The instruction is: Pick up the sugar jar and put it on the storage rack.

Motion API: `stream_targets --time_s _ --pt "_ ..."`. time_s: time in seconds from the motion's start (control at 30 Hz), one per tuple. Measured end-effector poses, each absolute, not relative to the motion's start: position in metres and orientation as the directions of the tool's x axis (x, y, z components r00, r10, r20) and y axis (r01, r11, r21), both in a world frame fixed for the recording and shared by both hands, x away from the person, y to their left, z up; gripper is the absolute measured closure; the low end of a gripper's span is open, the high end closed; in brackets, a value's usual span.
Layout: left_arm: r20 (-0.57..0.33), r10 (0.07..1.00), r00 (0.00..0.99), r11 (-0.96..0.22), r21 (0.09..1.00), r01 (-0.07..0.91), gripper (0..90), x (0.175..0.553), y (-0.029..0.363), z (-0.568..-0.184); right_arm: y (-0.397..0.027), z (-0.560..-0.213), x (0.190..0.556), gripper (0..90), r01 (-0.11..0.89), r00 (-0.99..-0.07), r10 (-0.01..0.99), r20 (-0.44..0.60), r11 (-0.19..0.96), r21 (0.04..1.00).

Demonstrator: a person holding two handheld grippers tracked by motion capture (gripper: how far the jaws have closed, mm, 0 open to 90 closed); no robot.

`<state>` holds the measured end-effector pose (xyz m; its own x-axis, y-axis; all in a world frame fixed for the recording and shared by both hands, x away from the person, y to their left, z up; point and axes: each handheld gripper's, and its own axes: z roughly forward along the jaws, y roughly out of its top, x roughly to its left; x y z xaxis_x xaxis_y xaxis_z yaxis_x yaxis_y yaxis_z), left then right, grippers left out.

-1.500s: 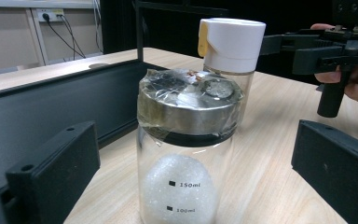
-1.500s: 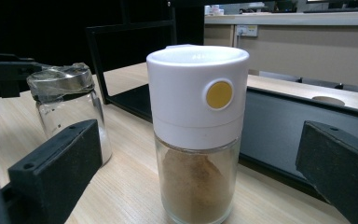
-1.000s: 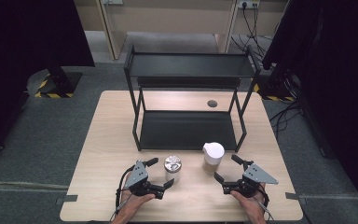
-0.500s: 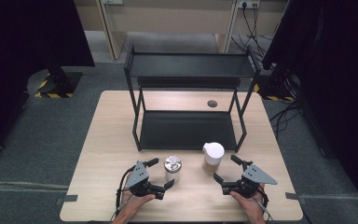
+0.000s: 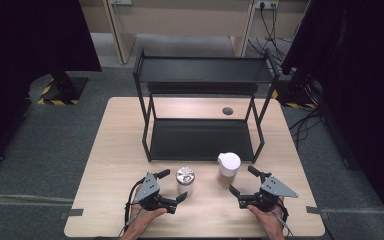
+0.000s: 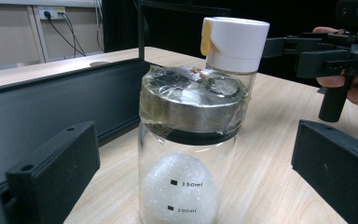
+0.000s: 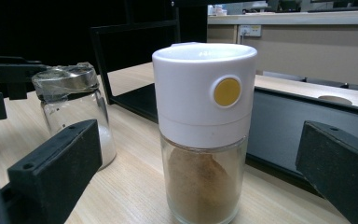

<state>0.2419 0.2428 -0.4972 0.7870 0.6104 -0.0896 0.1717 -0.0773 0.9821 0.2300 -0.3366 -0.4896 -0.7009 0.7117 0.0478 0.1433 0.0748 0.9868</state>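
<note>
On the table: pale wood, and everything I work with stands on it.
Rack: black metal, two shelves, at the middle of the table, beyond both jars; its lower shelf is bare.
My right gripper: near the front edge, right of centre; jaws spread wide, gripping nothing, each one well clear of the shaker's sides.
My left gripper: near the front edge, left of centre; jaws spread, gripping nothing, with the glass jar standing between them.
Spice shaker: upright, just in front of the rack's right legs; white cap with a yellow button, brown powder in the glass below.
Glass jar: upright, just left of the shaker and apart from it; metal lid under crumpled clear film, white grains at the bottom, volume marks printed on the glass.
</note>
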Motion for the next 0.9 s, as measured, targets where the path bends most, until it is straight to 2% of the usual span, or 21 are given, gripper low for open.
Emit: stream_targets --time_s 0.9 --pt "-0.083 0.621 0.780 -0.106 0.976 0.188 0.7 0.252 0.232 -0.497 -0.336 -0.492 0.232 0.5 0.148 -0.704 0.708 0.056 0.068 0.987"
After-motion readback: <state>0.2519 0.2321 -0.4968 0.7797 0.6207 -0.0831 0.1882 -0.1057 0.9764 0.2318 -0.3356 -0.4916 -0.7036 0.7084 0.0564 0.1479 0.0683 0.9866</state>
